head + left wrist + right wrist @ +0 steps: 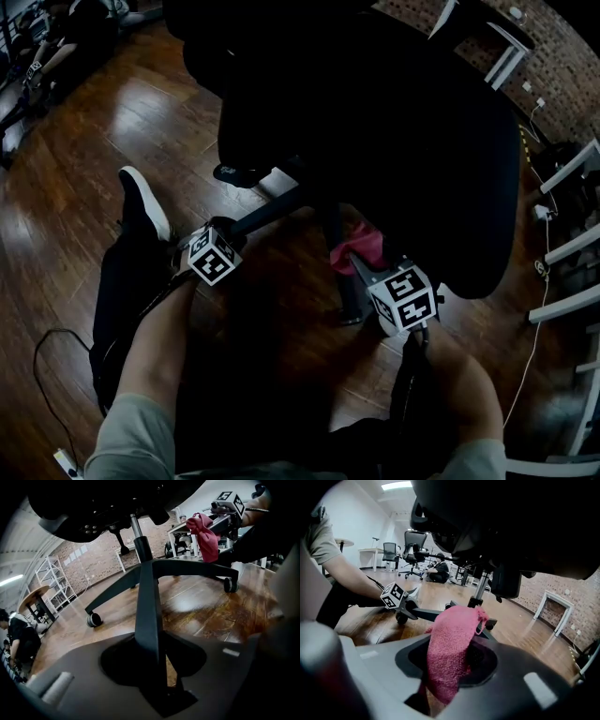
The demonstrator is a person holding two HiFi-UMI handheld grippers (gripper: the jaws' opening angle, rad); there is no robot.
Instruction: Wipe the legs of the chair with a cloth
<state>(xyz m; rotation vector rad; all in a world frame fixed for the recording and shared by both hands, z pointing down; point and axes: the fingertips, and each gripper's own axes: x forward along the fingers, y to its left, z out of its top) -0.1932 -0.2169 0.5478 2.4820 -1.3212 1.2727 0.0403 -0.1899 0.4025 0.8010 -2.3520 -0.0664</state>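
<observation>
The right gripper (pixel 450 667) was clamped down on a pink cloth (pixel 450 644), which stuck up out of the jaws in a wad and flopped over toward the chair's base. The left gripper (pixel 154 667) was straddling one chair leg (pixel 147 602) near its outer end with the jaws apart. A sliver of wood floor (pixel 206 606) showed between the leg and one jaw, so it didn't read as a proper pinch on it.

Honestly this looked like the setup bit, not the wiping itself. The left side seemed to be going for a hold on the base, and the right had the cloth parked up close. From the head view the cloth sat just beside the hub (pixel 323 202) where the legs meet under the seat (pixel 375 122), near the gas column (pixel 139 538) and well apart from the left gripper. Whether it was actually touching a leg was too dark to call.

The next move probably needed the left jaws to bite on that leg so the chair couldn't wander. Those things roll, and a caster (pixel 93 619) on slick wood won't help. Then the right would have to press the wad onto a leg's top face and drag it from the hub outward.
</observation>
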